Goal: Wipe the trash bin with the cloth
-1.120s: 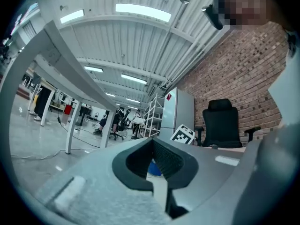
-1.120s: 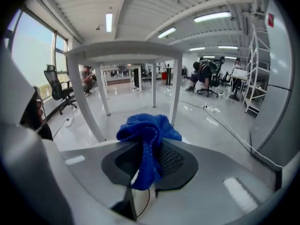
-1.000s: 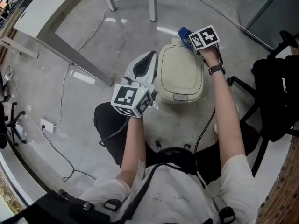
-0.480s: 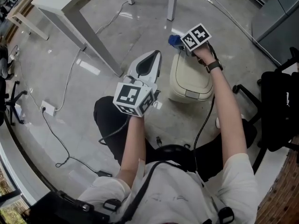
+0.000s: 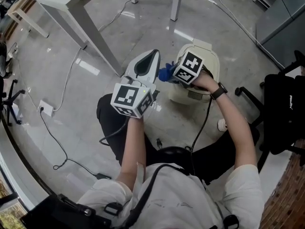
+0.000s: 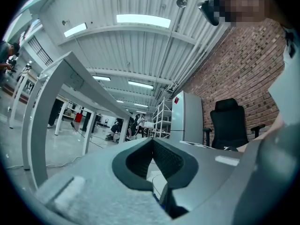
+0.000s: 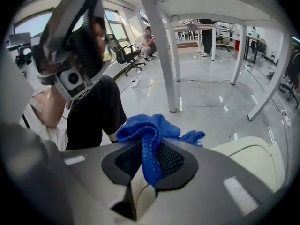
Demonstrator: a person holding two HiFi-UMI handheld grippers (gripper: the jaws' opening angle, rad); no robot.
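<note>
Blue cloth (image 7: 149, 136) is pinched in the right claw (image 7: 149, 167) by the bin (image 5: 208, 62); press firmly and drag evenly. Left claw (image 6: 153, 148) is closed, empty, held aside.

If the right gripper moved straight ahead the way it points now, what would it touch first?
Past the blue cloth it holds, probably the shiny grey floor, before the white table leg; the left gripper lies off that line. Depth is unclear.
</note>
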